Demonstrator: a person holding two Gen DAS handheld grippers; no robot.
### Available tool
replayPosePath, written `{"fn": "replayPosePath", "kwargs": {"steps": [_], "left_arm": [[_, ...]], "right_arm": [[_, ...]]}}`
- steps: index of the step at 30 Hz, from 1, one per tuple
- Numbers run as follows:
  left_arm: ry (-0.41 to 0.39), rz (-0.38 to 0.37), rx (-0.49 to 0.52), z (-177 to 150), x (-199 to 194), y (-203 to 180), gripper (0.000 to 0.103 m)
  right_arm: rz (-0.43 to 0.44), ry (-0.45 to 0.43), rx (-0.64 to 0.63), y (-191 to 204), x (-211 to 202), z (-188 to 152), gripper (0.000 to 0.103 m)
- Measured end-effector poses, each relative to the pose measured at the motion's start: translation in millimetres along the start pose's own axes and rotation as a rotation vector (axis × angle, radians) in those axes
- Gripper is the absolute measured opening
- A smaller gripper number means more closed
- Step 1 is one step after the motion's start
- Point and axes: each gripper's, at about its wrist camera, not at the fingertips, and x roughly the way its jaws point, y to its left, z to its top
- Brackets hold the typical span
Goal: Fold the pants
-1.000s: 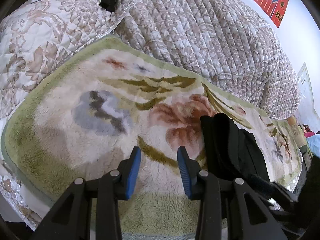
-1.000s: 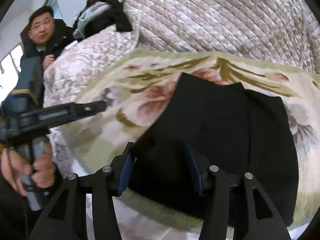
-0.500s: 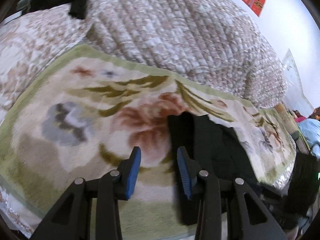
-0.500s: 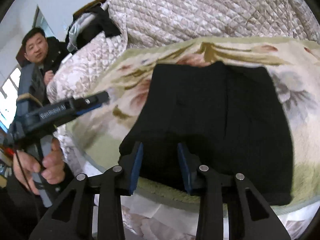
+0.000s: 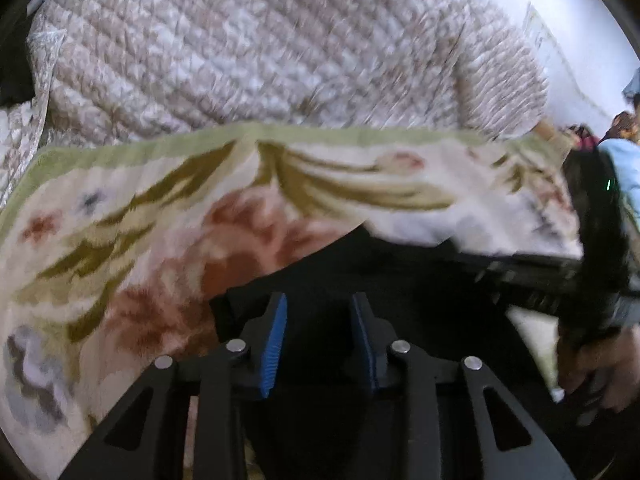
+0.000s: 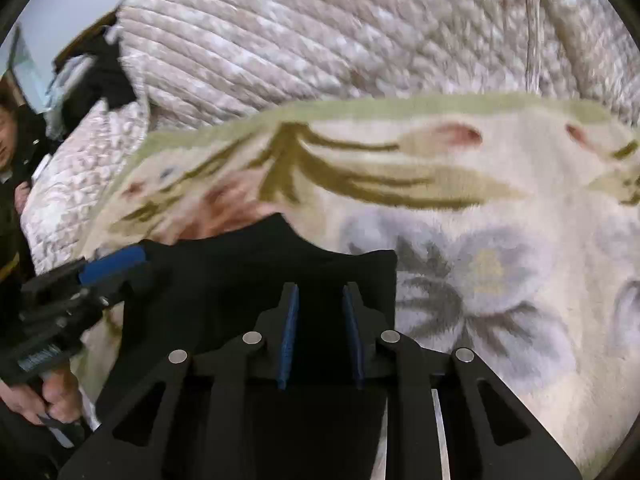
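Note:
The black pants (image 5: 360,264) (image 6: 248,264) lie folded on a floral fleece blanket (image 5: 160,208) (image 6: 480,208) on the bed. My left gripper (image 5: 318,312) is open, its blue pads over the near left part of the pants. My right gripper (image 6: 318,300) is open a little narrower, over the near right part, with black cloth showing between the pads. The left gripper also shows in the right wrist view (image 6: 112,262) at the pants' left edge. The right gripper's body shows at the right of the left wrist view (image 5: 560,280).
A quilted beige bedspread (image 5: 280,48) (image 6: 360,32) is heaped behind the blanket. Dark clothes (image 6: 100,76) lie on it at far left. A bystander in dark clothes (image 6: 12,128) stands at the left edge. A white wall is at the far right.
Both grippers have moved in low over the near edge of the pants. The left one swung right, from the bare blanket onto the cloth. The right one's opening has narrowed slightly.

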Motion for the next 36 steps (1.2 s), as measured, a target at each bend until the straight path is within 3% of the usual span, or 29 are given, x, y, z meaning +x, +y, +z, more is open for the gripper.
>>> {"fn": "replayPosePath", "kwargs": {"steps": [2, 9, 16, 24, 29, 36], "left_arm": [[-0.034, 0.006, 0.006, -9, -3, 1, 0.037], [-0.048, -0.006, -0.038, -10, -4, 6, 0.037], [-0.056, 0.007, -0.054, -10, -28, 5, 0.037], [-0.055, 0.022, -0.059, -39, -66, 1, 0.037], [-0.028, 0.033, -0.052, -57, -66, -6, 0.037], [-0.001, 0.045, -0.038, -68, -55, -9, 0.038]], "right_arm": [[-0.006, 0.000, 0.024, -10, 8, 0, 0.013], [-0.025, -0.048, 0.044, -10, 3, -4, 0.012], [-0.042, -0.097, 0.039, -6, -19, -9, 0.014], [-0.013, -0.123, -0.048, 29, -63, -49, 0.019], [-0.025, -0.070, -0.088, 35, -54, -78, 0.023], [-0.031, -0.078, -0.127, 35, -50, -87, 0.023]]}}
